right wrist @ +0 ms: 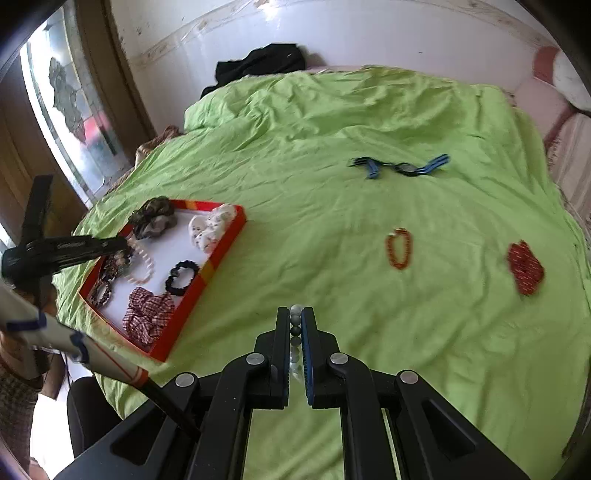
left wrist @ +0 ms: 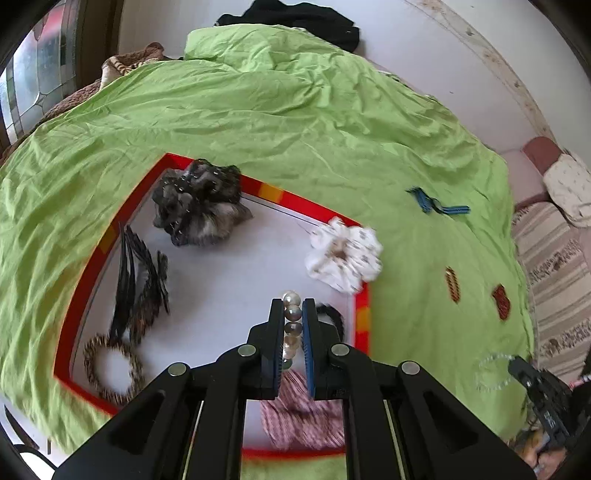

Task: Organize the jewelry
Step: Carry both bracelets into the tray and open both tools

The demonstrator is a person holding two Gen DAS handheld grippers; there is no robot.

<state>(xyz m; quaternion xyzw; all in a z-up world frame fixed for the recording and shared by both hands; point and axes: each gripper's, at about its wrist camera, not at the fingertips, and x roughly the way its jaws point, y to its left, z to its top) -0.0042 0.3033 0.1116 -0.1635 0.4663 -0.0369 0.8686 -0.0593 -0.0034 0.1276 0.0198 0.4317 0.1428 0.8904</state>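
Several hair pieces already in red tray point(right wrist: 221, 251): grey scrunchie point(left wrist: 201, 203), white scrunchie point(left wrist: 343, 253), plaid scrunchie point(right wrist: 147, 319). Left gripper point(left wrist: 293, 314) clamps pearl bracelet point(left wrist: 291, 325) over tray; right gripper point(right wrist: 295, 321) clamps clear bead bracelet point(right wrist: 295, 332) over green sheet point(right wrist: 369, 129). Left out, far right: blue clips point(right wrist: 399, 168), orange bead bracelet point(right wrist: 399, 249), red beaded piece point(right wrist: 524, 267).

A wrinkled lime-green bedsheet point(right wrist: 332, 206) covers the bed, bunched into a ridge at its far end. A crumpled black garment point(right wrist: 264, 62) lies at that far end against the glossy white wall point(right wrist: 369, 33), and a brown blanket point(left wrist: 122, 64) shows at the bed's far left corner. A striped beige cover point(left wrist: 554, 280) with a patterned pillow point(left wrist: 569, 188) lies along the right side, and a stained-glass window point(right wrist: 70, 107) stands to the left.
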